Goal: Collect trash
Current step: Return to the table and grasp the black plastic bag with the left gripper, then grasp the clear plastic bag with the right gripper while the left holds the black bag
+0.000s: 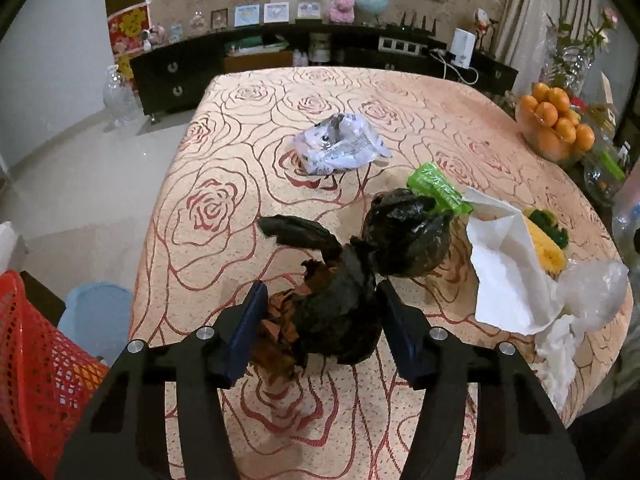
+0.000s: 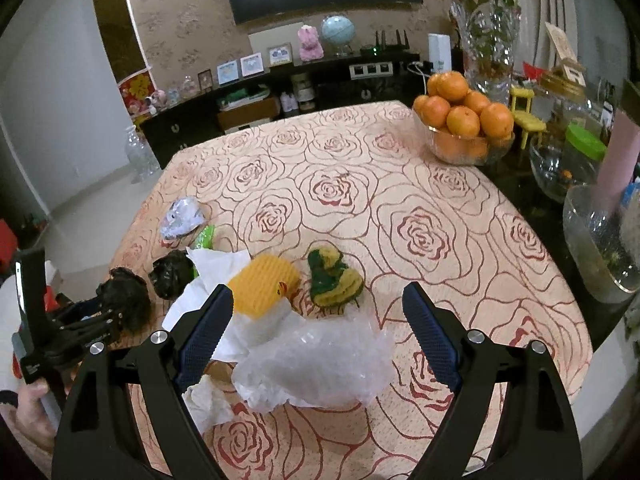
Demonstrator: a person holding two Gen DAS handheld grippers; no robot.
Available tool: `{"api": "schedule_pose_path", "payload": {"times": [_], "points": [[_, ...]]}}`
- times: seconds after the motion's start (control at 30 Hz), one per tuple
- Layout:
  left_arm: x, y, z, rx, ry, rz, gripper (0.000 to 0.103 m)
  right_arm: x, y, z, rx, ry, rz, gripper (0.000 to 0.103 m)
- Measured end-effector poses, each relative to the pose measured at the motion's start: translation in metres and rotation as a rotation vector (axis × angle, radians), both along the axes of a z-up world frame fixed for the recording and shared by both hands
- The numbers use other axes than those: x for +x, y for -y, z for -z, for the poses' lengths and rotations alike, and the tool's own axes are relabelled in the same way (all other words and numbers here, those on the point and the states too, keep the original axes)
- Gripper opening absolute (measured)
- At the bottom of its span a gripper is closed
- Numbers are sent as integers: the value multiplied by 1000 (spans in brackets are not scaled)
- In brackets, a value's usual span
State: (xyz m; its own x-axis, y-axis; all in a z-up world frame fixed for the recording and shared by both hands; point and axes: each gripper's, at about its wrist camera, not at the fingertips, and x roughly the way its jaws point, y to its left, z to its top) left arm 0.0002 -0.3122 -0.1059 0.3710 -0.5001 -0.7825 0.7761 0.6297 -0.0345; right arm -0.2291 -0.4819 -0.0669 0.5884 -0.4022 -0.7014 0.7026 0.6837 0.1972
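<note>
Now: Trash Between the Fingers

Left gripper (image 1: 320,300) straddles a black bag (image 1: 340,320) (pads flanking it, grip unclear). Right gripper (image 2: 318,304) gapes over clear wrap (image 2: 320,364), holding nothing. Crumpled wrapper (image 1: 340,144) lies at twelve o'clock on the table (image 1: 240,120).

A table (image 2: 460,216) under a cream cloth patterned with red roses carries everything. In the right wrist view, a glass bowl of oranges (image 2: 464,128) stands at two o'clock by the far edge. Near the middle lie a yellow foam net (image 2: 264,288) and a green-and-yellow rag (image 2: 334,278). At six o'clock sit clear bubble wrap (image 2: 320,364) and white paper (image 2: 212,276). At nine o'clock are two black bags (image 2: 172,274), a green wrapper (image 2: 204,236) and a crumpled grey wrapper (image 2: 182,216).
</note>
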Motion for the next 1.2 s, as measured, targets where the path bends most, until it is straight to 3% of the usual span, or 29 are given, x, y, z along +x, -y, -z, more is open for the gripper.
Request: {"api": "schedule_pose_path", "payload": {"times": [0.07, 0.4, 0.5, 0.87, 0.93, 1.1, 1.2], "points": [[-2, -1, -2, -10, -8, 12, 47, 1, 1, 6, 28, -5, 1, 84], [-4, -26, -25, -73, 9, -12, 46, 9, -4, 32, 123, -27, -35, 85], [-3, -38, -36, -103, 10, -30, 46, 15, -7, 40, 123, -62, -37, 90], [-5, -65, -58, -150, 37, -59, 46, 13, 2, 58, 113, -159, 41, 90], [-4, -67, -60, -155, 39, -64, 46, 8, 7, 59, 123, -156, 63, 85], [-4, -72, -65, -166, 48, -75, 46, 4, 14, 59, 132, -147, 75, 60], [-5, -73, -66, -168, 53, -77, 46, 5, 15, 58, 130, -139, 72, 53]]}}
